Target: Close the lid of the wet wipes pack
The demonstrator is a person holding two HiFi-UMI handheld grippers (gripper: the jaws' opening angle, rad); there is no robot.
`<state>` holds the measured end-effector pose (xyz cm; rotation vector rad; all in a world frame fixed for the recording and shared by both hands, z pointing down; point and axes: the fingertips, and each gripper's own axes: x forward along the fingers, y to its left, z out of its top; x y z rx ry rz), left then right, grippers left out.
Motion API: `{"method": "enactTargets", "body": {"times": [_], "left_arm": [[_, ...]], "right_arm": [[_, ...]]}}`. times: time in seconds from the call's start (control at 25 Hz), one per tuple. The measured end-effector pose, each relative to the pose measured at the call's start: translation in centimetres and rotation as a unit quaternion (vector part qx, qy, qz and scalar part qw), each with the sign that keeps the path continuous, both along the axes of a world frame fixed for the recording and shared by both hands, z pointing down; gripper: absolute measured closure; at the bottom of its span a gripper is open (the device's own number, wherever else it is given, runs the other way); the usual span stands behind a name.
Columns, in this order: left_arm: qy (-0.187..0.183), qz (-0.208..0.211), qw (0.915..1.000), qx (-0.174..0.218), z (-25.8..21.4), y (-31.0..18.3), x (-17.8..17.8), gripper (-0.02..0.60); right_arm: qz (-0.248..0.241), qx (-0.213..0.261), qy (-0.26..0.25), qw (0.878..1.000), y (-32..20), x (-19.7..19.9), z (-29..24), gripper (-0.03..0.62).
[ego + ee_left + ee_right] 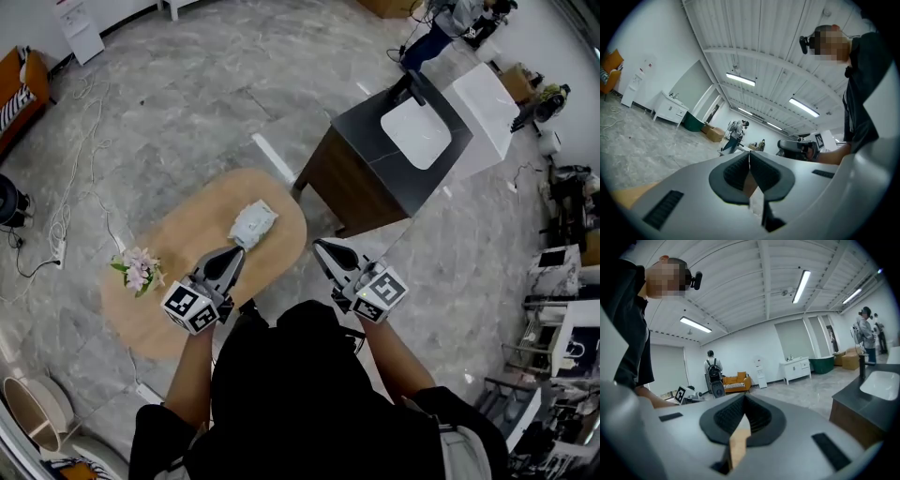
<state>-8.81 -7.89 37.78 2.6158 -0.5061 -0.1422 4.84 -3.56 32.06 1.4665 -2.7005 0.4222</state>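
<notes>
Wipes pack (253, 223): on table (183, 239), just ahead of left gripper (232, 258), untouched; lid state too small to tell. 2 grippers, left and right (323, 251): jaws together, empty. Closing judged not yet begun.

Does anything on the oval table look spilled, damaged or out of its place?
Nothing stands out. The wet wipes pack lies on the table, the flowers near its left edge. The left claw and right claw are shut, empty, clear of the pack.
</notes>
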Motion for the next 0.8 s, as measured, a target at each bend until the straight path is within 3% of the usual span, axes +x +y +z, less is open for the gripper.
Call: {"method": "enactTargets", "body": {"times": [0.4,0.6,0.8], "left_arm": [[-0.034,-0.107,0.9933,-0.028,6.3,-5.1,-2.9,0.565],[-0.077,-0.164,0.9821,-0.051,9.7,-6.9,-2.5,0.565],[-0.11,-0.228,0.9646,-0.073,12.8,-9.4,-1.8,0.565]], "right_arm": [[-0.138,-0.055,0.038,0.988,-9.3,-1.5,6.3,0.585],[-0.231,-0.084,0.056,0.968,-14.1,-0.1,10.9,0.585],[-0.322,-0.12,0.043,0.938,-19.0,1.6,16.0,0.585]]}}
